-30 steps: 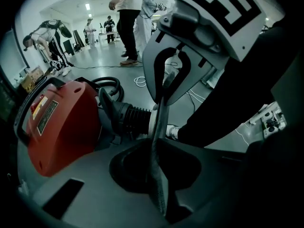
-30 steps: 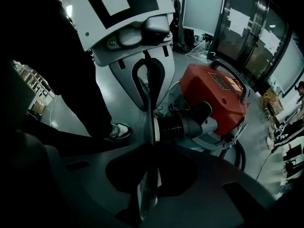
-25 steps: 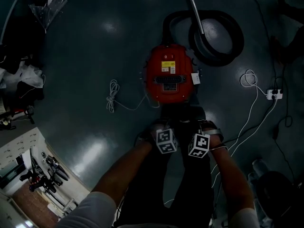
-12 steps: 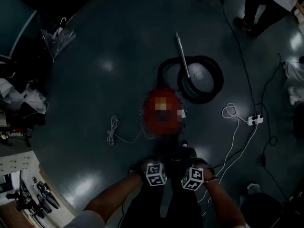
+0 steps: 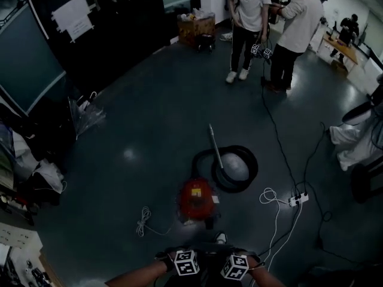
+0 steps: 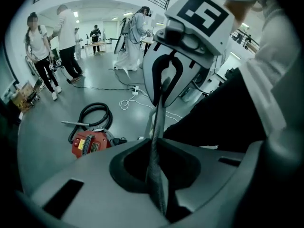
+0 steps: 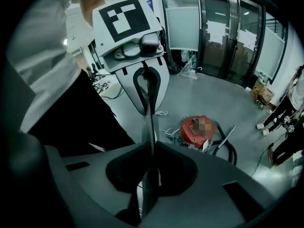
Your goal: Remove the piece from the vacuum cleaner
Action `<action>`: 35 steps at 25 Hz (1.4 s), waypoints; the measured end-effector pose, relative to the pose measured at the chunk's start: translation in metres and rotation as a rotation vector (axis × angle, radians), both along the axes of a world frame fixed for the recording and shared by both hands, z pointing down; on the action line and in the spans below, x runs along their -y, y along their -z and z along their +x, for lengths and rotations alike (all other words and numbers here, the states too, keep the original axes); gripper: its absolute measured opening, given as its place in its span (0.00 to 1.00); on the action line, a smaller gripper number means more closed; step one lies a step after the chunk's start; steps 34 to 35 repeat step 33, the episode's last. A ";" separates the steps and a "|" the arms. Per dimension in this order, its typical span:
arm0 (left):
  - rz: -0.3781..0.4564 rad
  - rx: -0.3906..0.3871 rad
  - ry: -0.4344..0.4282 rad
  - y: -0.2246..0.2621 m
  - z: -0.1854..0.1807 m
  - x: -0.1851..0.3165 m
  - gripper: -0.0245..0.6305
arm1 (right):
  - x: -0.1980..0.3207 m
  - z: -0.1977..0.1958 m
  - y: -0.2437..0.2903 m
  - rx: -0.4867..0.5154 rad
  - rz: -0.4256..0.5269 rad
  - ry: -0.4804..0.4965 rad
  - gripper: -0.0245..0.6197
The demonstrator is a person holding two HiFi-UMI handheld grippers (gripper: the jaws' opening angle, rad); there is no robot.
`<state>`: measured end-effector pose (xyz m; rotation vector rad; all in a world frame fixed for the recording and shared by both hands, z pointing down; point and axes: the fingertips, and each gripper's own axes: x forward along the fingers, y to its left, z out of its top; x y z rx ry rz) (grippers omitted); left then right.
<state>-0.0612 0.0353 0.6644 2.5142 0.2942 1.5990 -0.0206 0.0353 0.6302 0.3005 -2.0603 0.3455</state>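
The red vacuum cleaner (image 5: 195, 200) stands on the dark floor a little ahead of me, with its black hose (image 5: 232, 168) coiled behind it and the metal wand (image 5: 214, 146) lying across the coil. It also shows in the left gripper view as the vacuum cleaner (image 6: 90, 144) and in the right gripper view as the vacuum cleaner (image 7: 199, 129). My left gripper (image 5: 187, 262) and right gripper (image 5: 234, 266) are held side by side at the bottom edge, well short of it. The left gripper (image 6: 160, 103) and right gripper (image 7: 151, 103) face each other, jaws together, nothing held.
Two people (image 5: 248, 17) stand at the far end of the room. A power strip (image 5: 297, 200) with white cables lies right of the hose. A coiled white cord (image 5: 143, 220) lies left of the vacuum. Bags and clutter (image 5: 36, 172) line the left wall.
The head view has lifted: the vacuum now looks smaller and farther off, and the room and people beyond it have come into view. Both grippers have sunk to the bottom edge.
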 end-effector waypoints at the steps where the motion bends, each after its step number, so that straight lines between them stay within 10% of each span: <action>1: -0.009 -0.002 -0.009 0.012 0.000 -0.007 0.09 | -0.007 -0.001 0.013 0.010 -0.005 0.002 0.10; 35: -0.033 -0.047 -0.111 0.075 0.010 -0.030 0.09 | -0.040 0.009 0.074 0.035 -0.005 -0.028 0.10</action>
